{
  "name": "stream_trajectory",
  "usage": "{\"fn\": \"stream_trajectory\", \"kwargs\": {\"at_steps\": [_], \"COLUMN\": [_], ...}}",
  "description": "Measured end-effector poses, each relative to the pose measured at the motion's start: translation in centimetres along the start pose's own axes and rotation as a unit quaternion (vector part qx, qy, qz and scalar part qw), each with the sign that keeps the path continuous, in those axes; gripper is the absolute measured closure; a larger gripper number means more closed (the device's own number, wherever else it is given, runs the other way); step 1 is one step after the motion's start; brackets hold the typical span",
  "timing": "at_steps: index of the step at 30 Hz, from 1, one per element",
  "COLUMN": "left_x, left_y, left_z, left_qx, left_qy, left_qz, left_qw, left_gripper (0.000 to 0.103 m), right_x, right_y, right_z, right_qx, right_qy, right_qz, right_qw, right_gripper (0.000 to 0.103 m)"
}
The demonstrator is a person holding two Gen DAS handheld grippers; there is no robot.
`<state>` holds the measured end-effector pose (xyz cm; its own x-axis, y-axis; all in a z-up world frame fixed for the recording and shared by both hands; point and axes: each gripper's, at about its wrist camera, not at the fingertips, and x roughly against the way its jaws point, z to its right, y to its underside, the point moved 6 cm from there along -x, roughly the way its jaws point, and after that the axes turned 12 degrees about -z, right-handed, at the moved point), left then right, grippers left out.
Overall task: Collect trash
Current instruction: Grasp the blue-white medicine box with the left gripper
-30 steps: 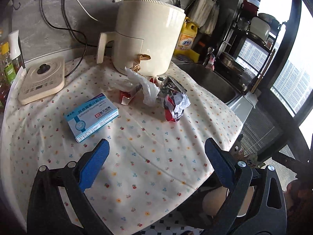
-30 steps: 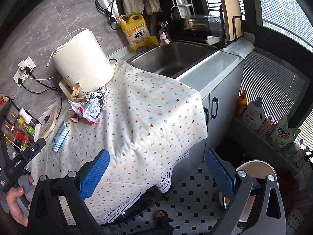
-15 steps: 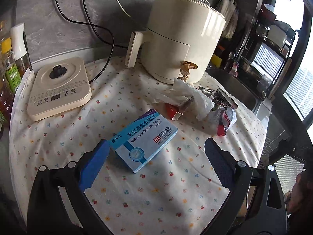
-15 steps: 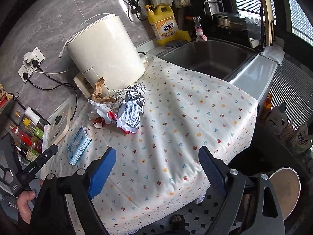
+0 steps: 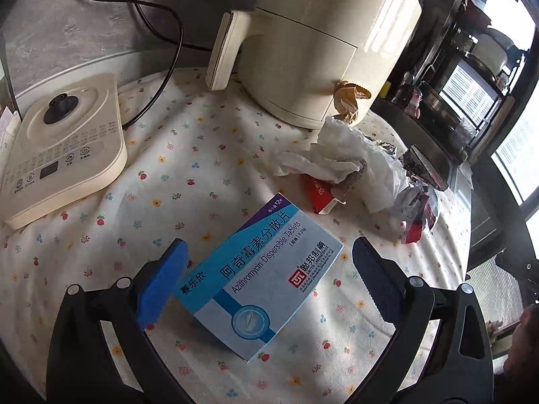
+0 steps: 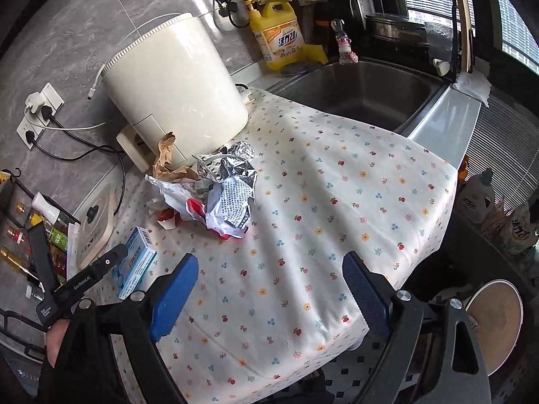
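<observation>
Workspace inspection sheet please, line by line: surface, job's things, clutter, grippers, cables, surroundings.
Surface: floral tablecloth draped over the counter.
Job's things: medicine box lying flat; crumpled tissue, foil and wrappers piled by the air fryer.
Clutter: kettle base, detergent bottle.
Grippers: left gripper open, fingers either side of the box, not closed on it; right gripper open, holding nothing.
Cables: black cord trailing onto the cloth.
Surroundings: sink.
</observation>
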<state>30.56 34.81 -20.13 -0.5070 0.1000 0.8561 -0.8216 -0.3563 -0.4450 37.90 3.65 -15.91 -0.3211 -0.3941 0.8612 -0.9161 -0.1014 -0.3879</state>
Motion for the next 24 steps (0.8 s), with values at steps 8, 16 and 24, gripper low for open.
{"fn": "stream_trajectory", "kwargs": {"at_steps": [8, 16, 24], "left_x": [-1.7, -1.4, 0.9], "left_y": [1.0, 3.1, 3.8], "left_z": [-0.2, 0.3, -1.3], "left_qx": [0.008, 0.009, 0.020], "left_qy": [0.000, -0.016, -0.037], "left_qz": [-0.017, -0.026, -0.017], "left_qw": [0.9998, 0.9995, 0.9990], "left_gripper": [0.006, 0.015, 0.036], "right_x": [-1.7, -4.4, -7.4], "right_y": [-1.0, -2.6, -4.9], "right_z": [-1.2, -3.5, -5.5], "right_qx": [0.018, 0.042, 0.049], "right_qy": [0.002, -0.010, -0.024], "right_qz": [-0.015, -0.032, -0.049], "right_qw": [1.000, 0.999, 0.997], "right_gripper": [0.014, 0.014, 0.019]}}
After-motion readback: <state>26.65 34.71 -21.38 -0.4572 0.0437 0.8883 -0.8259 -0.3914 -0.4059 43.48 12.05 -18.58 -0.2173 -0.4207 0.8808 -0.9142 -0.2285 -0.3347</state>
